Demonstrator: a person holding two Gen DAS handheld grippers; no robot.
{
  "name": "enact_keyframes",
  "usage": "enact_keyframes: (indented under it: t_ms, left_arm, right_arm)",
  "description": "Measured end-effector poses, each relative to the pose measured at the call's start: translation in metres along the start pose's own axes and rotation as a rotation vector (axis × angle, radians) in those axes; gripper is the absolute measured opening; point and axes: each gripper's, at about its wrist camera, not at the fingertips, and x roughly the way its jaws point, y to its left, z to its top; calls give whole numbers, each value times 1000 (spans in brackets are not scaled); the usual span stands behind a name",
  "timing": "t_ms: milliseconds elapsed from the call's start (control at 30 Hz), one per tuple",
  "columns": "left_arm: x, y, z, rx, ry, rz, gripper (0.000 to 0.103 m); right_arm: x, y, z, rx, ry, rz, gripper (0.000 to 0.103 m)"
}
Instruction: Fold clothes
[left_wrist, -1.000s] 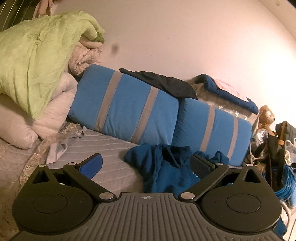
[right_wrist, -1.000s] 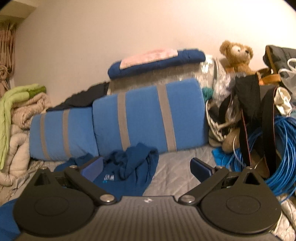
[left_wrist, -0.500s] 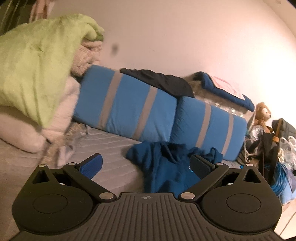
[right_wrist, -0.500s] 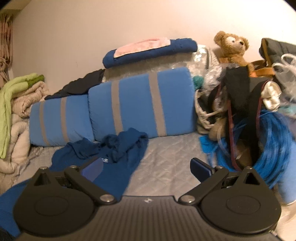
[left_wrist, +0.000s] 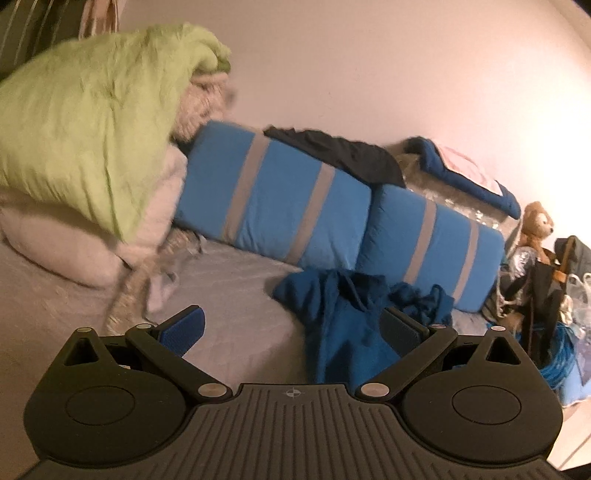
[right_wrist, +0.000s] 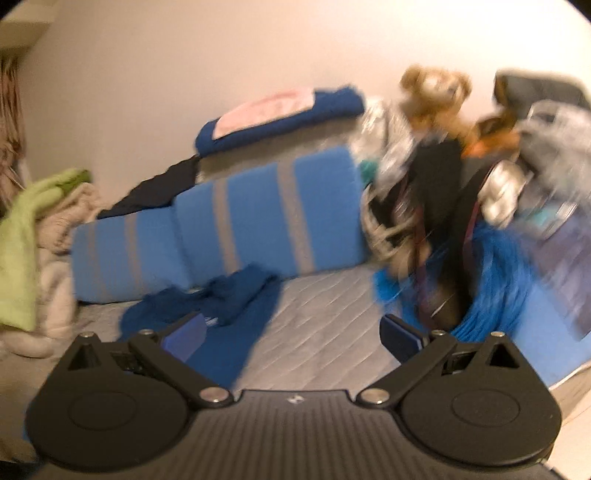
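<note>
Both grippers have drawn back from the bed over the last second, so the blue hoodie (left_wrist: 343, 325) now sits farther out ahead of them and more of the grey quilted mattress (left_wrist: 236, 295) shows in front. The left gripper (left_wrist: 291, 326) is held level and low, facing the wall, its jaws spread wide with nothing between them. The right gripper (right_wrist: 291, 334) is held the same way, jaws apart and empty; its view is smeared with motion blur.

The hoodie lies crumpled on the mattress, bunched at the foot of the two blue cushions with grey stripes (left_wrist: 280, 206) that lean against the wall. From the right wrist view it (right_wrist: 221, 306) spreads toward the near left, partly behind the left finger.

At the left end of the bed a light green duvet (left_wrist: 88, 122) is heaped over pale blankets (left_wrist: 62, 247). A black garment (left_wrist: 343, 155) is draped over the top of the cushions, and beyond it a folded navy and pink blanket (left_wrist: 465, 177) rests on a wrapped bundle. At the right end a teddy bear (left_wrist: 537, 225) sits above a clutter of bags and straps (right_wrist: 443, 206), with a coil of blue cable (right_wrist: 491, 291) on the mattress edge close to the right gripper.
</note>
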Motion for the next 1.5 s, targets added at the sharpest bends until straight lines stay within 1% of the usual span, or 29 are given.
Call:
enact_keyframes:
  t_ms: [133,233,300,400,567,667,733,800,900,967,1033,1200,1300,1367,1400,1500]
  left_arm:
    - [29,1,-30,-14,27,-40,103]
    - [49,4,-50,-46,49,-80,103]
    - [60,5,-59,-70,66,-99,103]
    - [69,8,-67,-94,82,-105,103]
    - [76,10,-78,-129,102,-111,103]
    - [76,8,-82,-131,108,-105,103]
    - [75,8,-84,-132,110,-101,103]
    - [75,8,-86,-138,112,-101,103]
    - [77,7,-86,-142,115,-100,103]
    - [78,7,-87,-143,117,-101,103]
    - [78,8,-88,-143,116,-105,103]
    - [79,8,-91,-151,118,-113,103]
    - [78,8,-91,-152,119,-117,103]
    - [78,9,-91,-157,118,-120,103]
    - [78,9,-92,-160,119,-120,103]
    - [78,11,-93,-170,119,-123,103]
  right_arm:
    - [44,10,-39,47,82,75,103]
    - [79,14,-68,149,138,172,103]
    - [100,21,-87,190,185,215,102]
    - [120,30,-107,214,247,233,99]
    - [150,45,-137,249,346,253,87]
    - [165,53,-153,265,400,258,83]
    - [165,60,-154,247,411,250,82]
    - [164,68,-154,231,421,250,78]
    - [162,81,-154,201,433,261,68]
    - [158,90,-152,177,432,262,57]
    - [154,100,-149,149,426,257,53]
    - [148,123,-147,75,416,229,47]
    - [143,127,-145,72,408,211,38]
    - [139,127,-142,77,402,209,29]
    - [138,126,-141,82,402,207,27]
    - [140,122,-141,94,413,182,17]
